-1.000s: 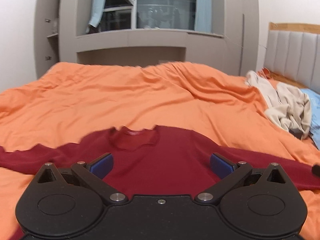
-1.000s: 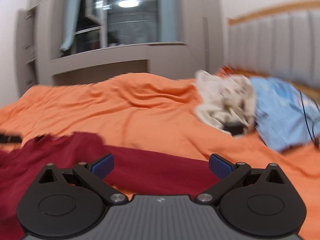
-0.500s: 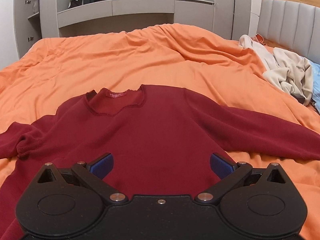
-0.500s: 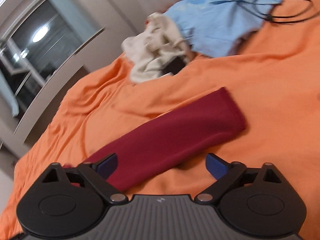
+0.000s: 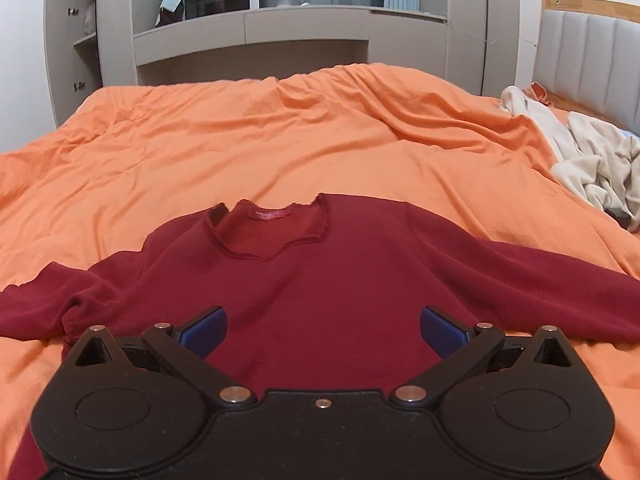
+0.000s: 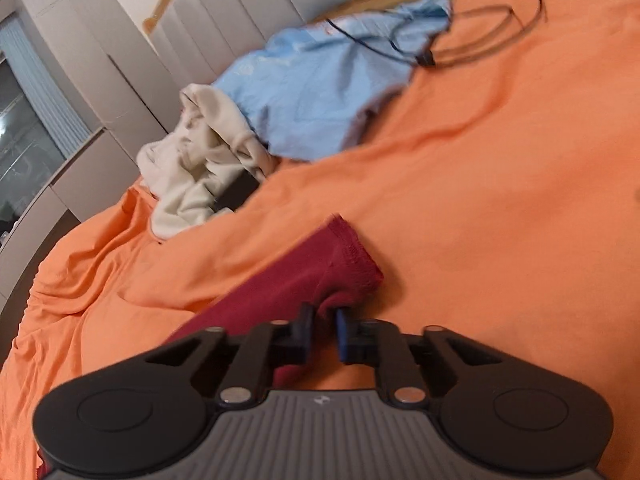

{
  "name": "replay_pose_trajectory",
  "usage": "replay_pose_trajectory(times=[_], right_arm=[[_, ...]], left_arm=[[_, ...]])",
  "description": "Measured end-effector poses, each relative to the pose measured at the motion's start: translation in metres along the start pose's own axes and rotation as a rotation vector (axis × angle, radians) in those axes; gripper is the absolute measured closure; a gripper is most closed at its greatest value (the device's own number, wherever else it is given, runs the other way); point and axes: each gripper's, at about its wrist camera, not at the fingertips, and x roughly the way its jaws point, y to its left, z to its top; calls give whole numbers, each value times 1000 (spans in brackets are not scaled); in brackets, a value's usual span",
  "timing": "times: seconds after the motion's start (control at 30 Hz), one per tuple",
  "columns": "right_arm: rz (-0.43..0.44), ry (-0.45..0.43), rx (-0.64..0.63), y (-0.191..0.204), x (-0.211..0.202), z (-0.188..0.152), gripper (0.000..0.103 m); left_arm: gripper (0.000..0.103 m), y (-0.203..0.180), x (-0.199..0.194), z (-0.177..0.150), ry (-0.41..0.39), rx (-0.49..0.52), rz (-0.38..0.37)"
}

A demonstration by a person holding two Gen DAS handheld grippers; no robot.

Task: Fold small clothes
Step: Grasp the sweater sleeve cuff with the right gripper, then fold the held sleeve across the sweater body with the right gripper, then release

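Observation:
A dark red long-sleeved sweater (image 5: 320, 280) lies face up on the orange bed cover, neckline away from me and both sleeves spread out. My left gripper (image 5: 322, 330) is open and empty, low over the sweater's body. In the right wrist view my right gripper (image 6: 325, 322) is shut on the cuff end of the sweater's right sleeve (image 6: 304, 276), which bunches up between the blue pads.
A beige garment (image 6: 200, 156) and a light blue garment (image 6: 320, 76) are heaped near the padded headboard (image 6: 256, 8). A black cable (image 6: 480, 36) loops over the orange cover (image 6: 500, 200). Grey cabinets (image 5: 256, 40) stand beyond the bed's far side.
My right gripper has moved onto the sleeve's cuff end and shut on it. My left gripper stays open over the sweater and its view has tilted up a little.

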Motion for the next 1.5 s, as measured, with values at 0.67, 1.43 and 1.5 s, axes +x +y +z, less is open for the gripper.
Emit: replay_pose_trajectory(times=[0.67,1.43,1.5], right_arm=[[643,-113,-669,299,-67,-54,97],[906,398,-1056,377,-89,-290,95],[912,443,-1074,379,-90,-294,86]], left_arm=[[0,142,-1,21,-15,-288,186],[0,252,-31,7,-89,-501,411],[0,251,-29,7,-87,-501,398]])
